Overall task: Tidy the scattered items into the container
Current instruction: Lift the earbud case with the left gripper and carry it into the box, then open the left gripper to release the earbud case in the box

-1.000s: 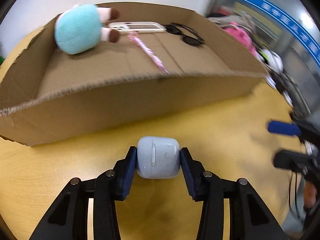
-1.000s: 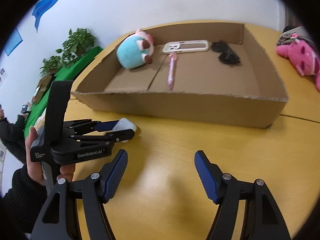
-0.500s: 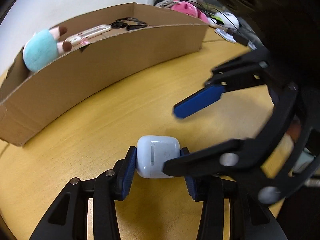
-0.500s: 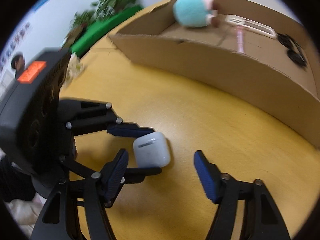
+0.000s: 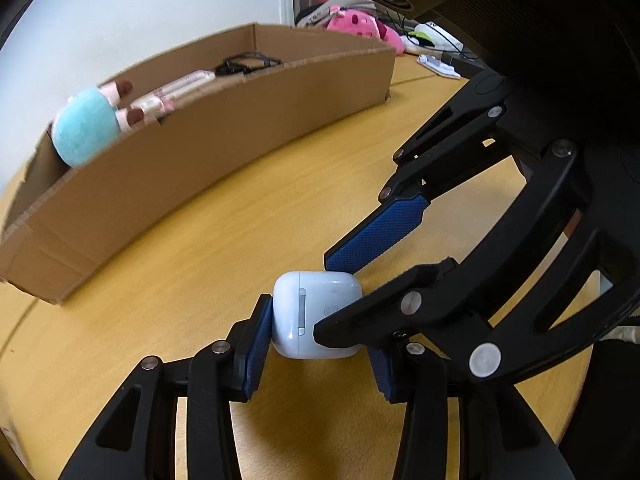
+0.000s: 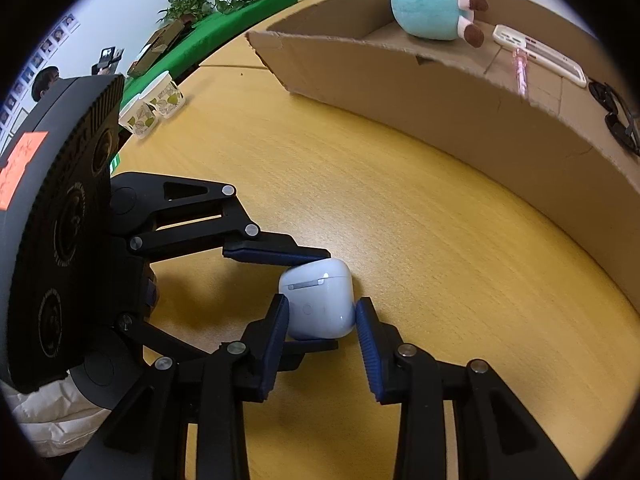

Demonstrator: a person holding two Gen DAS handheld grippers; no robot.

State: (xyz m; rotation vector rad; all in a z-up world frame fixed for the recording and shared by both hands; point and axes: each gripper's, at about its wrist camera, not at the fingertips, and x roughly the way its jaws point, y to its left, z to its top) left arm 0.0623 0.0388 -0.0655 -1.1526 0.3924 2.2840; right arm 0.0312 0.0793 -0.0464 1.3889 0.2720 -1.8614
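1. The white earbud case (image 5: 316,314) was a glossy, rounded box with its hinge seam showing, held between gripper pads above the bench.
2. The cardboard box (image 6: 460,108), low-walled and open-topped, sat on the bench well apart from the case, holding a teal plush toy (image 6: 430,8).

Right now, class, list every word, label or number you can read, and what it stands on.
None is readable.
Orange sticker on the left gripper: scribble, illegible.
Embossed rings beside it: too blurred.
White earbud case: no legible print.
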